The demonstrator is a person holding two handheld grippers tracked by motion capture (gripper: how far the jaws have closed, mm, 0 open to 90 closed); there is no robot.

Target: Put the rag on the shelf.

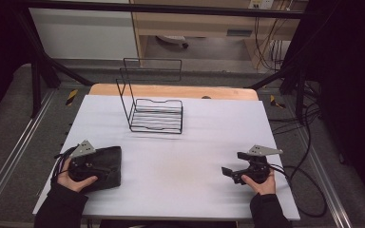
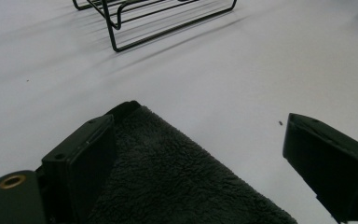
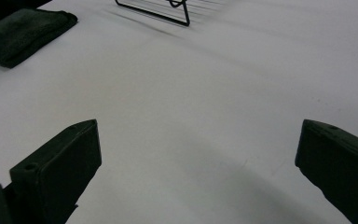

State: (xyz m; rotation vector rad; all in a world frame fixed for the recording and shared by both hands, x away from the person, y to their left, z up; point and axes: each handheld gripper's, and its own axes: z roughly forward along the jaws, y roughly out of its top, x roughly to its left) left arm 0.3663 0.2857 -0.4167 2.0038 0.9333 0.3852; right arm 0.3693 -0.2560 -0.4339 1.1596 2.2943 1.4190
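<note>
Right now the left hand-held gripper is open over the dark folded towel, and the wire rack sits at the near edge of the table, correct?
Not quite. The left hand-held gripper is open over the dark folded towel, but the wire rack stands toward the far side of the table, as the high view shows.

A dark, fleecy towel [image 1: 105, 166] lies folded flat at the near-left of the white surface [image 1: 171, 161] — one corner between the left gripper [image 2: 196, 154]'s spread jaws.
</note>
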